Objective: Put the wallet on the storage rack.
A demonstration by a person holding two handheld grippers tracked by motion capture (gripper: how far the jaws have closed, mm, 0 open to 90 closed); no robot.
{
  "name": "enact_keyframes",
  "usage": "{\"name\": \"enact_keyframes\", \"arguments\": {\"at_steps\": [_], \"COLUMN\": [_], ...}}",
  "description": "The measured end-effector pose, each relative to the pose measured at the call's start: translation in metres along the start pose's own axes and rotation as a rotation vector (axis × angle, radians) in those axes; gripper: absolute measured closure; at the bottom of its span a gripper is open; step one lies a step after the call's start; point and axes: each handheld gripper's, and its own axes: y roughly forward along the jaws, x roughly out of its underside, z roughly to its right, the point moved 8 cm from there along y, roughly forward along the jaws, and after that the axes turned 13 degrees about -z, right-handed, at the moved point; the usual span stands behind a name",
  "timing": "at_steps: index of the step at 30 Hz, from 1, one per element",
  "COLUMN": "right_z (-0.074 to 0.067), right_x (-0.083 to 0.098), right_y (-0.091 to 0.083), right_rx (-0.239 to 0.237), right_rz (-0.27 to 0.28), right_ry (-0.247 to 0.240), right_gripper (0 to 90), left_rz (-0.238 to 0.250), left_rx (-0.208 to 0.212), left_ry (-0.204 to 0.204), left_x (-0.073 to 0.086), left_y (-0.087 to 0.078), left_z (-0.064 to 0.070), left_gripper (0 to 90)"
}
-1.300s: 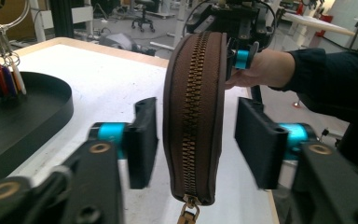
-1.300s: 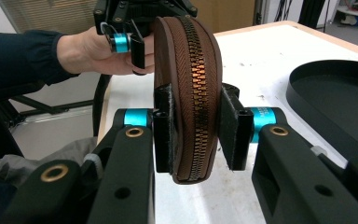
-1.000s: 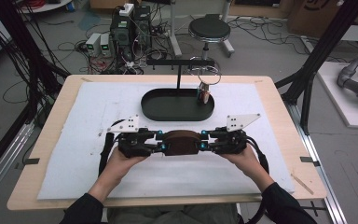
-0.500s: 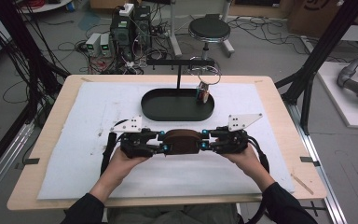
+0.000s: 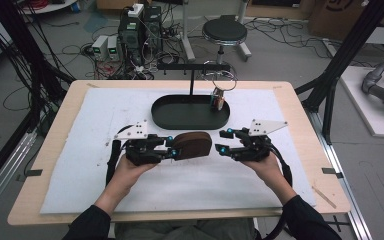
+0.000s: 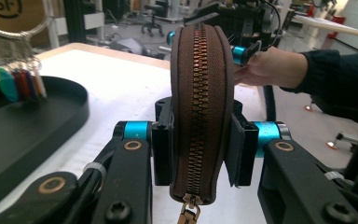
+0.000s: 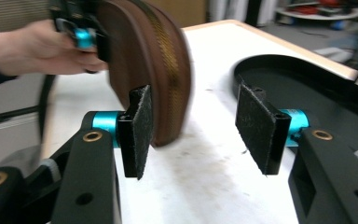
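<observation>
Brown pouch (image 5: 192,144) clamped in left claw (image 5: 172,149); right claw (image 5: 221,141) just opened beside it

A wooden table (image 5: 45,165) carries a white mat (image 5: 105,120) bearing a black tray (image 5: 165,117).

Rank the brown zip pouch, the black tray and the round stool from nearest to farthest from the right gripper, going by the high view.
From the right gripper:
1. Brown pouch, just to its left, clamped in the left gripper.
2. Black tray, behind, mid-table.
3. Stool, on the floor beyond the table.
</observation>
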Motion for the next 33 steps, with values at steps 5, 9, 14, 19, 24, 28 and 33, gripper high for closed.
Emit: {"name": "enact_keyframes", "arguments": {"at_steps": [5, 9, 14, 19, 24, 28, 33], "right_z": [0.021, 0.032, 0.047, 0.054, 0.057, 0.058, 0.059], "right_x": [0.005, 0.010, 0.018, 0.023, 0.025, 0.027, 0.028], "right_y": [-0.011, -0.016, -0.026, -0.032, -0.034, -0.031, -0.030], "right_rx": [0.174, 0.253, 0.365, 0.407, 0.407, 0.398, 0.407], "right_rz": [0.001, -0.002, -0.013, -0.013, -0.014, -0.027, -0.037], "right_ry": [0.069, 0.115, 0.163, 0.189, 0.203, 0.206, 0.205], "right_gripper": [43.1, 42.5, 42.1, 42.1, 42.3, 43.5, 43.7], "left_rz": [0.012, 0.025, 0.037, 0.039, 0.038, 0.032, 0.042], "left_rx": [-0.043, -0.067, -0.137, -0.196, -0.251, -0.291, -0.324], "left_ry": [-0.006, -0.009, -0.024, -0.045, -0.081, -0.089, -0.094], "left_x": [-0.005, -0.008, -0.013, -0.017, -0.021, -0.023, -0.026], "left_y": [-0.007, -0.011, -0.013, -0.012, -0.007, -0.002, 0.004], "left_z": [-0.008, -0.013, -0.025, -0.037, -0.050, -0.058, -0.067], "left_gripper": [67.7, 67.7, 67.7, 67.7, 67.8, 67.8, 67.8]}}
